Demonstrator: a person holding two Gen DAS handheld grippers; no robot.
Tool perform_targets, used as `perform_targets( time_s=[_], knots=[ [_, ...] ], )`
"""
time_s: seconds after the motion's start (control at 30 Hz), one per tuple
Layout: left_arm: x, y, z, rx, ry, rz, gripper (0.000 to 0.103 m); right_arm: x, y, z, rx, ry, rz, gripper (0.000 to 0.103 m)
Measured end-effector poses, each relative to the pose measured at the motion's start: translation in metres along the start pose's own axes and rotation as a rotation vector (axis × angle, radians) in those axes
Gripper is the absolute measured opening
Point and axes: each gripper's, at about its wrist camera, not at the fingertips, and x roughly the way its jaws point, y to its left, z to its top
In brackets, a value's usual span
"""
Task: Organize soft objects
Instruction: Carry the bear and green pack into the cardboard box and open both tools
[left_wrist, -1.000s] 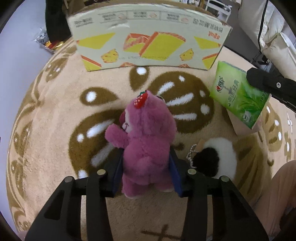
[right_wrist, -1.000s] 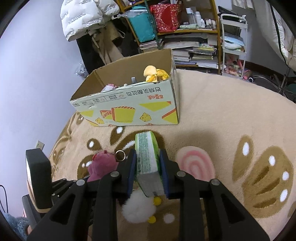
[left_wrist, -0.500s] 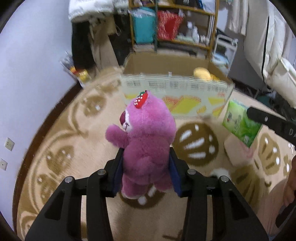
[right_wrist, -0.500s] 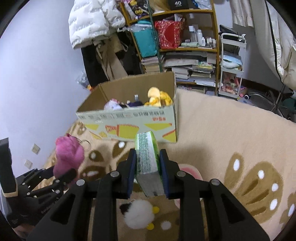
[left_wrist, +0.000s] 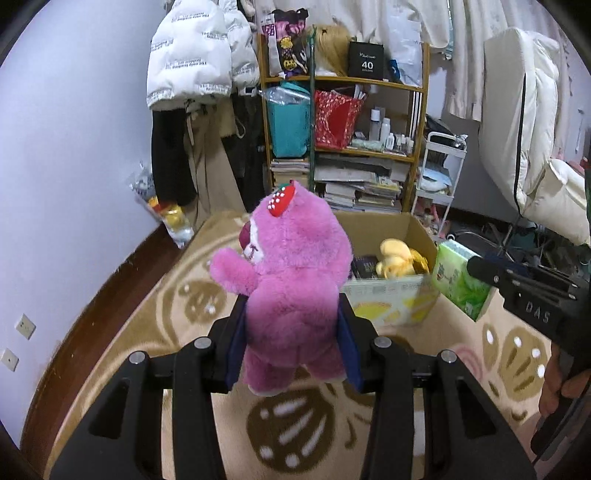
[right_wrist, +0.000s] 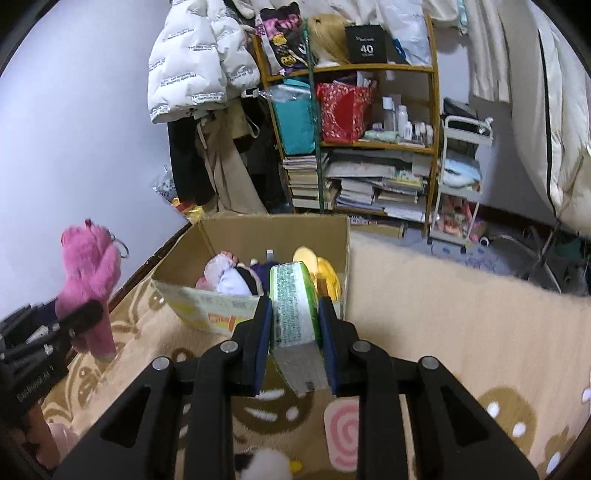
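The pink plush bear (left_wrist: 291, 284) sits upright between the two fingers of the left claw (left_wrist: 291, 332), which is clamped on its lower body, blue pads pressed into the fur on both flanks. Its head, with a red strawberry patch on top, and one raised arm stand clear above the fingertips; its feet hang below the pads, off the carpet. Seen from the right wrist, the bear is in the air to the left of the cardboard box (right_wrist: 255, 280), well apart from it.

The green tissue pack (right_wrist: 295, 325) is pinched in the right claw (right_wrist: 295, 332), held on edge with its narrow printed side up and its far end reaching past the fingertips. It hovers just in front of the box's near wall, towards the box's right corner. From the left wrist the same pack shows just right of the box.

The box stands open on the beige patterned carpet (right_wrist: 424, 295). Inside lie a yellow plush (left_wrist: 397, 258) against the right wall and a white and dark plush (right_wrist: 231, 277) further left. On the carpet, near the bottom edge of the right wrist view, a white fluffy toy (right_wrist: 266, 463) lies in front of the box. Behind the box rises a crowded bookshelf (right_wrist: 369, 147).
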Motion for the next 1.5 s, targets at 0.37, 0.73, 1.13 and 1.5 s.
perform_targets(
  time_s=[0.37, 0.73, 1.13, 1.5],
  knots=[
    [0.034, -0.003, 0.032, -0.026, -0.011, 0.003, 0.043, 0.03, 0.016, 0.031, -0.059, -0.04, -0.034, 0.027],
    [0.094, -0.009, 0.037, 0.018, 0.066, -0.037, 0.043, 0.069, 0.027, 0.044, -0.076, 0.003, -0.06, 0.027],
    [0.105, -0.003, 0.039, 0.033, 0.135, 0.038, 0.071, 0.073, 0.026, 0.049, -0.041, 0.059, -0.026, 0.038],
    [0.066, 0.006, 0.043, 0.025, 0.113, 0.038, 0.096, 0.036, 0.016, 0.06, 0.019, 0.018, -0.025, 0.095]
  ],
)
